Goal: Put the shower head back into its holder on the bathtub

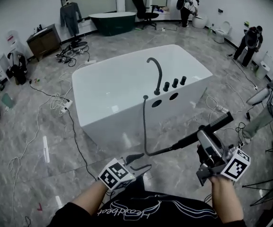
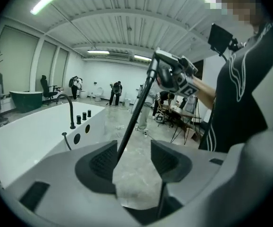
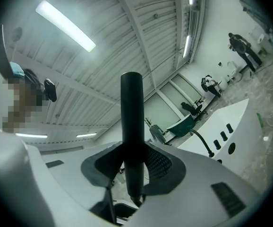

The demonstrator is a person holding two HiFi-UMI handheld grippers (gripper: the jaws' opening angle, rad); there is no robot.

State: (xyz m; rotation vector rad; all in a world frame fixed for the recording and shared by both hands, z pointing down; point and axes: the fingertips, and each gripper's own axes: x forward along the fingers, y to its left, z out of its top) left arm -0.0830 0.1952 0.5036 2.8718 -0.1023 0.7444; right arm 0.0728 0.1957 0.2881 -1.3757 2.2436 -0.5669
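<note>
We find the right gripper (image 3: 132, 162) clenched mid-handle on the shower head (image 3: 131, 117), judged rigid and slick; left gripper (image 2: 134, 162) fingers released about its limp hose (image 2: 136, 112).

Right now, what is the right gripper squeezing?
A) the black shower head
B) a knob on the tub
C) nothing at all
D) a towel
A: in the right gripper view, the right gripper has its jaws closed on the black shower head, and the head view shows its hose running back to the bathtub.
</note>
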